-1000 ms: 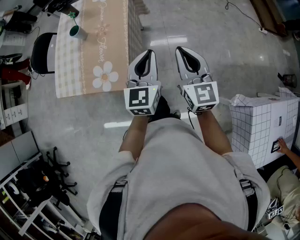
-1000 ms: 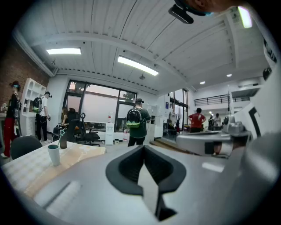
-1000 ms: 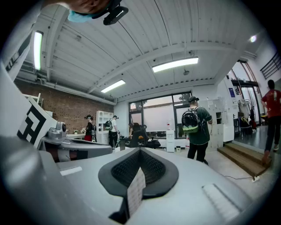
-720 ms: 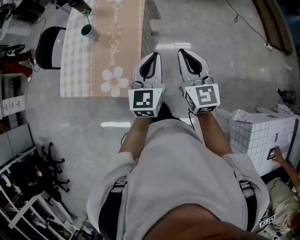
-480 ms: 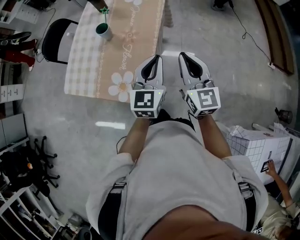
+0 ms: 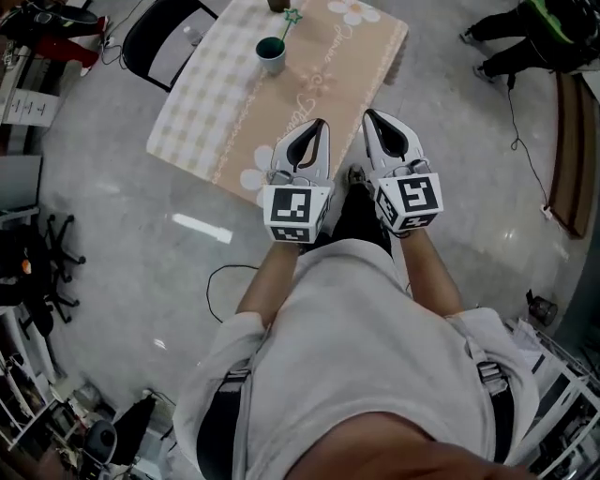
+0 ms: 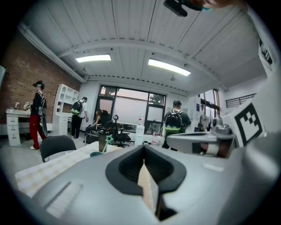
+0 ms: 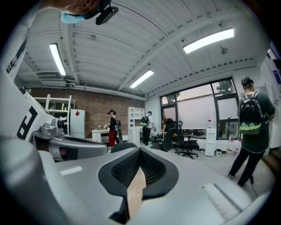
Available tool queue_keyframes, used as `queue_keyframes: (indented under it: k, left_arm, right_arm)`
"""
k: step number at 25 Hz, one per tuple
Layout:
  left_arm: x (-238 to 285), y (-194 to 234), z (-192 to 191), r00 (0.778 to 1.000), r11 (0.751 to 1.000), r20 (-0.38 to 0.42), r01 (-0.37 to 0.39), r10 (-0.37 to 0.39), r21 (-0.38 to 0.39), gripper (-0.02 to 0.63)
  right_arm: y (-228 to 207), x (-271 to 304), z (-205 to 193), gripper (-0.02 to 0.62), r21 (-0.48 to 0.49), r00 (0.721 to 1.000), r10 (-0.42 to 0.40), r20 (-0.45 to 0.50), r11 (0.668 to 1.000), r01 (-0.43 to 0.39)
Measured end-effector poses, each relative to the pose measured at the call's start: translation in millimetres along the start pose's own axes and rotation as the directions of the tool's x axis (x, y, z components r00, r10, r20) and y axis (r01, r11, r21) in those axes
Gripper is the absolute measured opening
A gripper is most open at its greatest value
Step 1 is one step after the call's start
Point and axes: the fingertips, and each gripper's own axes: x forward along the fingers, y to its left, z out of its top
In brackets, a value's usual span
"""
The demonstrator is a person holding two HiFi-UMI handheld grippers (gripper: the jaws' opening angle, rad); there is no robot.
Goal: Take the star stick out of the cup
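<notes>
Cup (image 6: 270, 53) stands in the upper middle of the head view, on a table (image 6: 192, 117) under a checked and flowered cloth. The star stick (image 6: 292, 16) rises out of it and leans toward the upper right, its green star close to the top edge of the frame.

Both grippers are held side by side in the centre of that view, below the cup and well apart from it, with their tips over the near edge of the table. The left gripper (image 6: 319, 124) points up the frame with the cup up and to the left of its tip. The right gripper (image 6: 367, 114) sits just to its right, farther from the cup.

In the left gripper view the left gripper (image 7: 144, 147) has its jaws pressed together with nothing between them. The cup (image 7: 95, 154) and the star stick (image 7: 108, 139) show small at the left of the tips, beyond them on the table (image 7: 44, 167). A black chair (image 7: 55, 145) stands at the table's far left.

In the right gripper view the right gripper (image 8: 139, 149) is likewise clenched on nothing, and neither cup nor stick appears there. A person with a green backpack (image 8: 251, 118) stands at the right edge.
</notes>
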Motion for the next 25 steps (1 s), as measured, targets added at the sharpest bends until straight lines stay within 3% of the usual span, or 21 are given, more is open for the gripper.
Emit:
queue_keyframes:
  k: [7, 13, 25]
  left_arm:
    - [39.5, 56.5, -8.1, 0.981, 0.979, 0.002, -0.193, 0.194, -0.067, 0.003]
    - [86.3, 75.3, -16.4, 0.956, 0.954, -0.055, -0.29, 0.287, -0.074, 0.003]
    - [143.2, 117.1, -41.7, 0.872, 0.869, -0.131, -0.484, 0.471, -0.099, 0.003]
  right_arm:
    - [-2.9, 83.4, -8.4, 0.0, -0.071, 0.975, 0.216, -0.057, 0.973, -0.219]
    - [-34.9, 146.0, -15.1, -0.002, -0.057, 0.939, 0.329, -0.101, 0.94, -0.336]
    - [-54.1, 237.4, -38.9, 0.0, -0.028, 0.846, 0.515, -0.136, 0.852, -0.523]
